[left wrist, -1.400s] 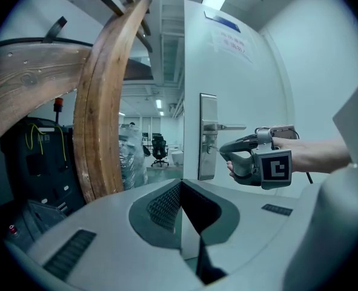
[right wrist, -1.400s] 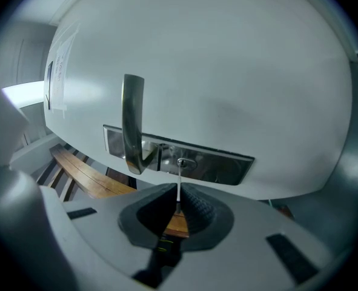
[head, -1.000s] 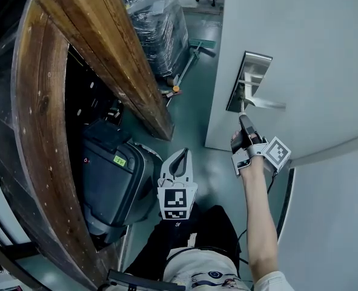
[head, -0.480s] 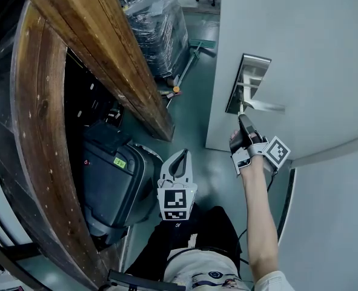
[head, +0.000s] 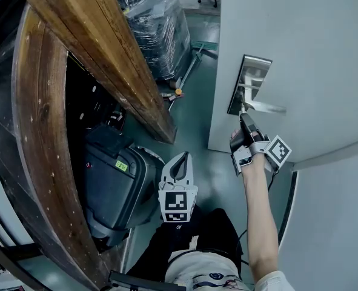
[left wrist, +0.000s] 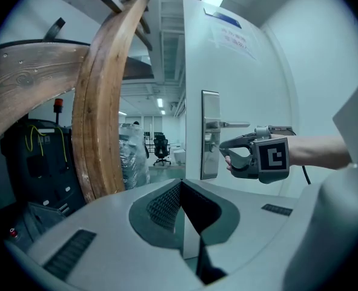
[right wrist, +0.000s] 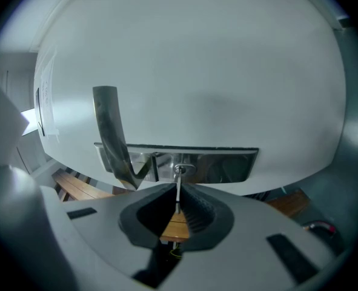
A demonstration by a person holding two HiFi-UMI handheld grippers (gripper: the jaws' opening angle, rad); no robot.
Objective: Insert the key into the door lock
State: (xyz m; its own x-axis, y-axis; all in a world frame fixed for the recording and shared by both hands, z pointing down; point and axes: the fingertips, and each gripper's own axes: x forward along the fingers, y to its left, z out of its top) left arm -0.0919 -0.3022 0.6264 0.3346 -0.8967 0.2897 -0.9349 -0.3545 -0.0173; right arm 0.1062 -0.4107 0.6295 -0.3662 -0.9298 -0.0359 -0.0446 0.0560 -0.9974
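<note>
Pinching the key edge-on, the right claw sets its tip at the lock at frame centre, just right of the handle (depth of entry unclear). I'd push straight along the blade, with no twist or sideways lean. The left claw hangs clenched on nothing, well apart from the door.

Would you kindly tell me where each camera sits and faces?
Head view: on the head, looking down at the door; left tool, right tool, forearm show.
Left gripper view: on the left tool, facing the door; shut empty jaws show.
Right gripper view: on the right tool, facing the lock plate; jaws pinch the key.
Head and left gripper views share the right tool.
</note>
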